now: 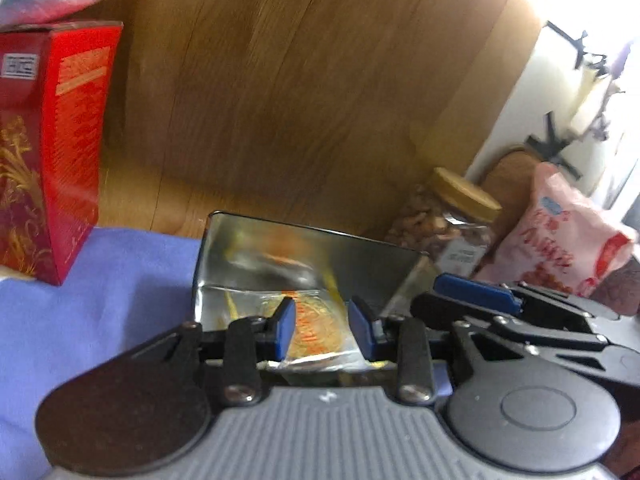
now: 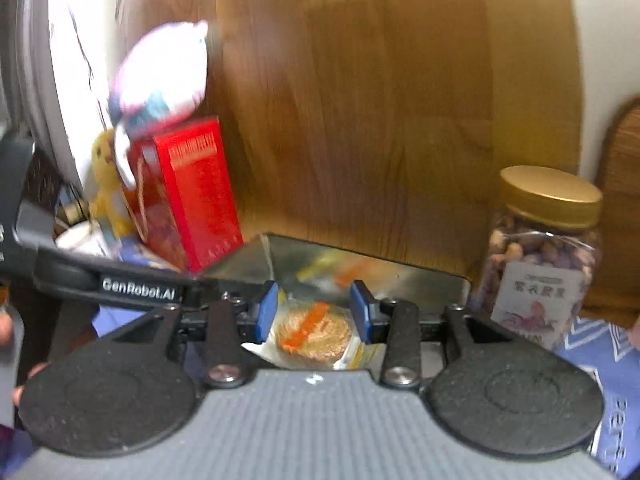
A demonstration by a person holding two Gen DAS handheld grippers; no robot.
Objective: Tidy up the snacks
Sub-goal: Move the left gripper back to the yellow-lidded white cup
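An open silver tin (image 1: pixel 360 264) stands on a purple cloth against a wooden panel. My left gripper (image 1: pixel 322 308) hangs over its near side, its blue pads pressed on a wrapped round snack (image 1: pixel 320 334) with orange print. In the right wrist view, my right gripper (image 2: pixel 315 290) stands over the same tin (image 2: pixel 400 280). A wrapped round cookie (image 2: pixel 316 330) lies between its fingers, and I see no pad pressing on it. The left gripper's black body (image 2: pixel 120 280) reaches in from the left. A blue finger of the right gripper (image 1: pixel 476 292) shows at the tin's right edge.
A red box (image 1: pixel 76 140) (image 2: pixel 192 192) stands left of the tin, with plush toys (image 2: pixel 160 76) behind it. A gold-lidded jar of nuts (image 1: pixel 452 224) (image 2: pixel 544 248) and a pink snack bag (image 1: pixel 560 232) stand to the right. The wooden panel (image 1: pixel 300 80) closes off the back.
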